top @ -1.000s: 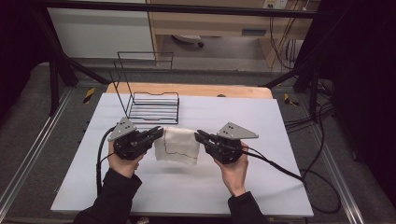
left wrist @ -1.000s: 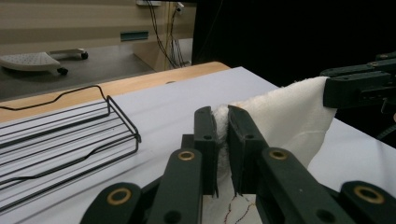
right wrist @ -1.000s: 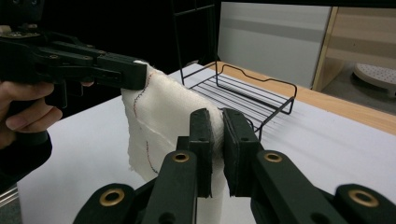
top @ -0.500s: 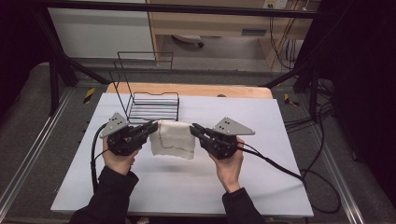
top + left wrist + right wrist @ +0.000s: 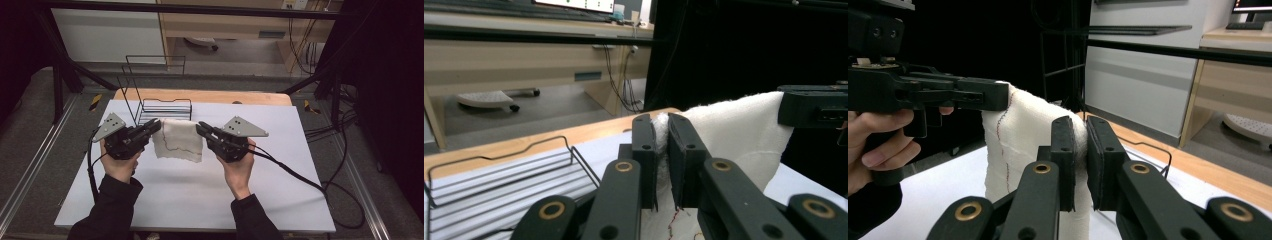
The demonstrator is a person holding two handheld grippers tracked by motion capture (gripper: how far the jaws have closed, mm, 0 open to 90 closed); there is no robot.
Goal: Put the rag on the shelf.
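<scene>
Item: white folded cloth [image 5: 178, 140], hanging above the white counter [image 5: 200, 200] between left tongs [image 5: 154, 126] and right tongs [image 5: 204, 129], each pinching a top corner. Risk: uneven pulling is likely slipping one corner free.

i see the white cloth [image 5: 178, 140] hanging folded above the table, its two top corners pinched, a thin dark stitch line across it.

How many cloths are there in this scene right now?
1. A single white cloth hangs between the left gripper and the right gripper, just in front of the wire rack.
</scene>
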